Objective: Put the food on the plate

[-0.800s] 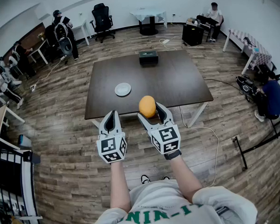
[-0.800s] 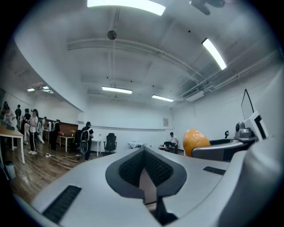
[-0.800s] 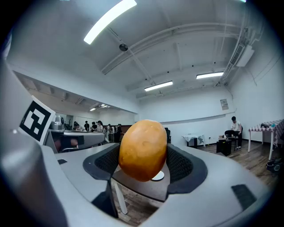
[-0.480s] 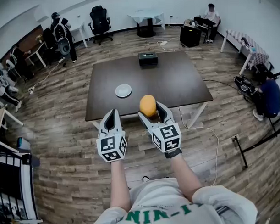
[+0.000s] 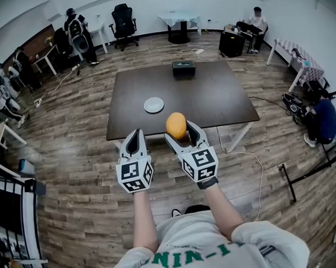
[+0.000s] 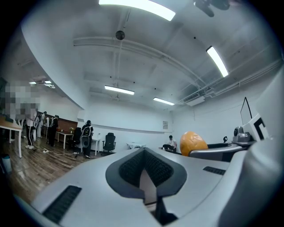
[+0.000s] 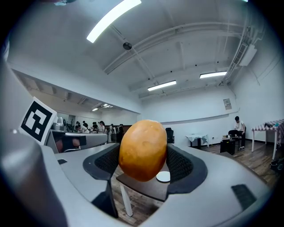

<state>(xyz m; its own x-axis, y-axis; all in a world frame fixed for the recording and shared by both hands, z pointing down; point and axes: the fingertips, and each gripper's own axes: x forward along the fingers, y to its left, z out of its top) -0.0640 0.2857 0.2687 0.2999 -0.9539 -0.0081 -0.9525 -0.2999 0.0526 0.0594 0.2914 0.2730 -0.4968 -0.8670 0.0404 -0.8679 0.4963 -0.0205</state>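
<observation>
An orange-yellow, egg-shaped piece of food (image 5: 176, 125) sits between the pads of my right gripper (image 5: 179, 131), which is shut on it in front of the table's near edge. In the right gripper view the food (image 7: 143, 150) fills the gap between the jaws of the right gripper (image 7: 144, 165), and the small white plate (image 7: 163, 176) shows beyond it. The plate (image 5: 154, 105) lies on the dark brown table (image 5: 211, 99), left of centre. My left gripper (image 5: 133, 143) is held beside the right one, shut and holding nothing; its closed pads (image 6: 133, 166) meet in its own view.
A black box (image 5: 183, 68) stands at the table's far edge. Wood floor surrounds the table; a white cable (image 5: 251, 155) trails off its right leg. People sit at desks along the left wall and in the far right corner. An office chair (image 5: 123, 22) stands at the back.
The view has shifted slightly, so the table and plate sit a little further right and nearer. Both grippers keep their pose, the right one still holding the food.
</observation>
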